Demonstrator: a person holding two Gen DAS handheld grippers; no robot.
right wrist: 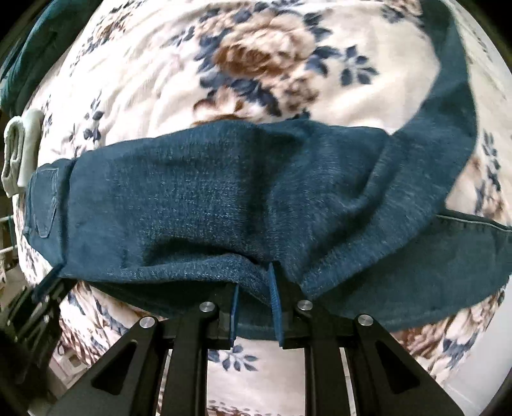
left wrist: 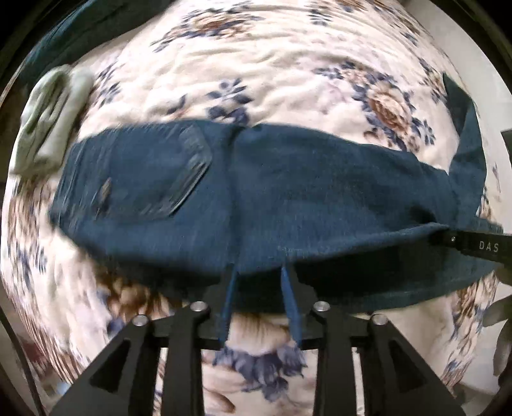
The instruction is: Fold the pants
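Observation:
Dark blue jeans (left wrist: 272, 192) lie folded lengthwise in a band across a floral blanket (left wrist: 288, 73); a back pocket (left wrist: 185, 172) shows at the left. My left gripper (left wrist: 260, 272) points down at the near edge, its blue pads apart, with the hem between the tips and nothing pinched. One leg (right wrist: 448, 112) curls away at the far right. My right gripper (right wrist: 254, 275) sits at the same edge of the jeans (right wrist: 224, 198); a bunched fold lies between its parted pads. Its black finger (left wrist: 470, 246) shows at the right of the left wrist view.
A pale green folded cloth (left wrist: 51, 121) lies at the left end of the jeans, also seen as the green cloth (right wrist: 19, 153). A dark teal garment (left wrist: 80, 28) lies at the far left. The blanket (right wrist: 272, 64) spreads beyond the jeans.

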